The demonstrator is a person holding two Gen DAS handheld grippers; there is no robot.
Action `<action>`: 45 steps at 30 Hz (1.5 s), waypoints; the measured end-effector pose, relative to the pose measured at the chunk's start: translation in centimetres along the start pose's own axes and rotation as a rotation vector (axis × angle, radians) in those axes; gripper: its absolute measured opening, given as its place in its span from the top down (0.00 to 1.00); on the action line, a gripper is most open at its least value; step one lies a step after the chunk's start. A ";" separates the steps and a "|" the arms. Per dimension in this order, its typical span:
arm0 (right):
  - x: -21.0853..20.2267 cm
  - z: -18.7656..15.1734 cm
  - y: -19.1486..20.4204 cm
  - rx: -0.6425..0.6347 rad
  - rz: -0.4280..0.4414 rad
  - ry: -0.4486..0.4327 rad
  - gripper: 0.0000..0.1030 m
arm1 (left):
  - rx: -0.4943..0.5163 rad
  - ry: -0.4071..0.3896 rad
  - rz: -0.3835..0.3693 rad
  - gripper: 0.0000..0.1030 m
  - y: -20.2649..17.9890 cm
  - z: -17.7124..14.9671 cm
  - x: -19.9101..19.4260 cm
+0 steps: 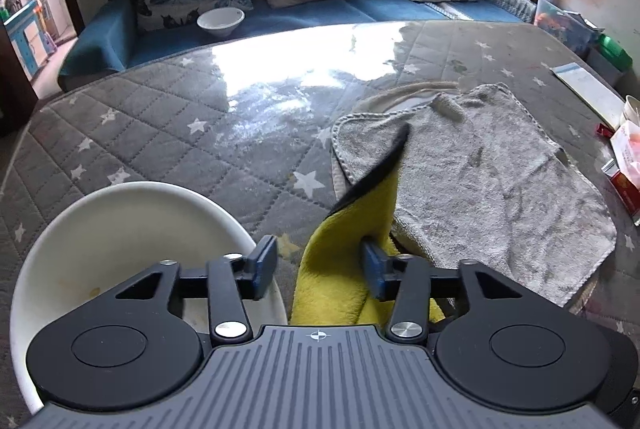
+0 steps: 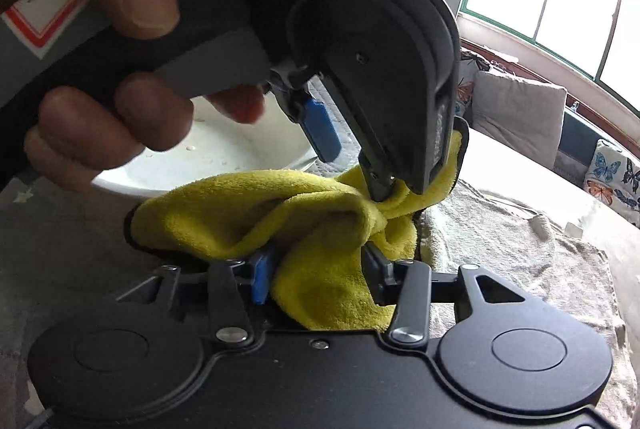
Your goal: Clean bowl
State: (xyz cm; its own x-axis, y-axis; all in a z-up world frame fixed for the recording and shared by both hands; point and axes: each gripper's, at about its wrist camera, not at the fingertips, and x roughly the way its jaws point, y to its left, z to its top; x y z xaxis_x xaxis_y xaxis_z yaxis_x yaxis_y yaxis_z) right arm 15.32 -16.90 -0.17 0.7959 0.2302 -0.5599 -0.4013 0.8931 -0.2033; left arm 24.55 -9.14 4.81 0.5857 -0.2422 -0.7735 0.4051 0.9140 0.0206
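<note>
Item: yellow cloth between two handheld grippers, beside white bowl.
Left gripper tilted downward, jaws parted; right gripper parted around cloth, grip uncertain.

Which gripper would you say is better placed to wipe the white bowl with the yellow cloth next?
Right, I'd judge: the yellow cloth is bunched between the fingers of the right gripper, beside the white bowl. The left gripper stands open, with the cloth brushing only one finger.

Right gripper seen with yellow cloth bunched between parted fingers; left gripper held by hand above white bowl.
</note>
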 end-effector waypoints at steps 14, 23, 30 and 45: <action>-2.5 0.6 0.7 -0.008 -0.041 -0.054 0.49 | -0.065 -0.046 0.010 0.43 1.8 -0.1 -2.8; -3.9 2.2 1.7 0.090 -0.037 -0.132 0.39 | -0.150 -0.098 0.033 0.42 4.8 -2.1 -6.1; -2.8 2.7 2.4 0.115 -0.026 -0.124 0.37 | -0.187 -0.099 0.056 0.41 6.7 -3.8 -7.4; -0.9 0.9 0.4 0.081 -0.073 -0.031 0.36 | -0.203 -0.081 0.016 0.40 5.9 -6.2 -7.9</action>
State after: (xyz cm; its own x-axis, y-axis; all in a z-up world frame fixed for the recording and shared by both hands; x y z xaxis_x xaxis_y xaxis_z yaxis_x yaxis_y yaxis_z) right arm 14.88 -16.38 1.00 0.8355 0.1743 -0.5211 -0.3052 0.9358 -0.1762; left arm 17.94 0.18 7.10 0.6490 -0.2450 -0.7203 0.2506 0.9627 -0.1016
